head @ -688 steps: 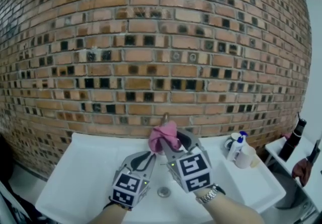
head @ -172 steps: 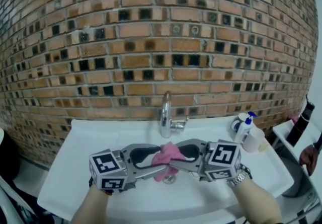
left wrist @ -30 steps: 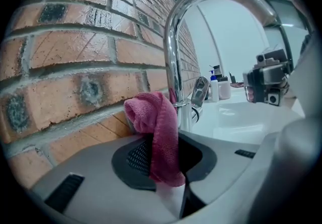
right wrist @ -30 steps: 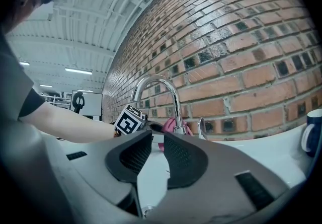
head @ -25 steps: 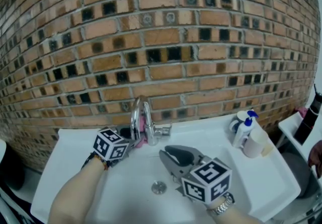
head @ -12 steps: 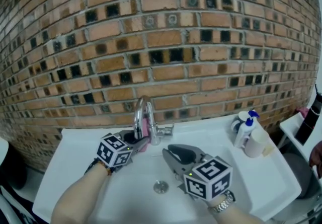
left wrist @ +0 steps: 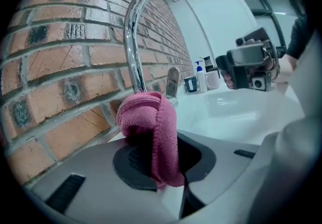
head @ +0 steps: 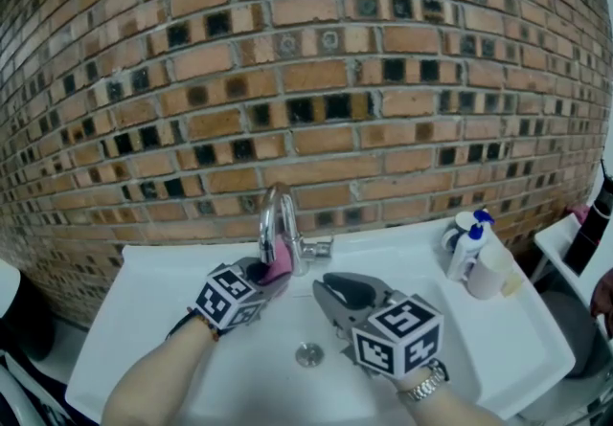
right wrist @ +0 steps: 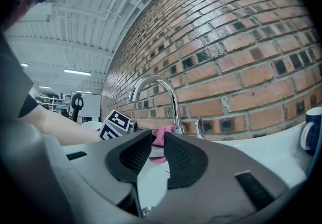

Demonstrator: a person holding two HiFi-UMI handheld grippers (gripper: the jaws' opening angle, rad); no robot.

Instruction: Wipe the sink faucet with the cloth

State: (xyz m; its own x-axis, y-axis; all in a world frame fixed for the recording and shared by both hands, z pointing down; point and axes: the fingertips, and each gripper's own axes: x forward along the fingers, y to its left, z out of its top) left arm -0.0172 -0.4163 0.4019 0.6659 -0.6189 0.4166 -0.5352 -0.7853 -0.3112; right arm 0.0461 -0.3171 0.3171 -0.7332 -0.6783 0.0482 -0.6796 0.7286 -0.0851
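Head view: the left tongs (head: 261,273) hold a pink cloth (head: 279,267) at the lower stem of the faucet (head: 278,218). The right tongs (head: 330,288) hover over the white sink (head: 144,319).

Left gripper view: the jaws pinch the folded cloth just before the chrome stem.

Right gripper view: the jaws stand slightly apart with nothing between them.

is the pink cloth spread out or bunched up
Bunched: the cloth is a folded wad pinched in the left gripper, low beside the faucet.
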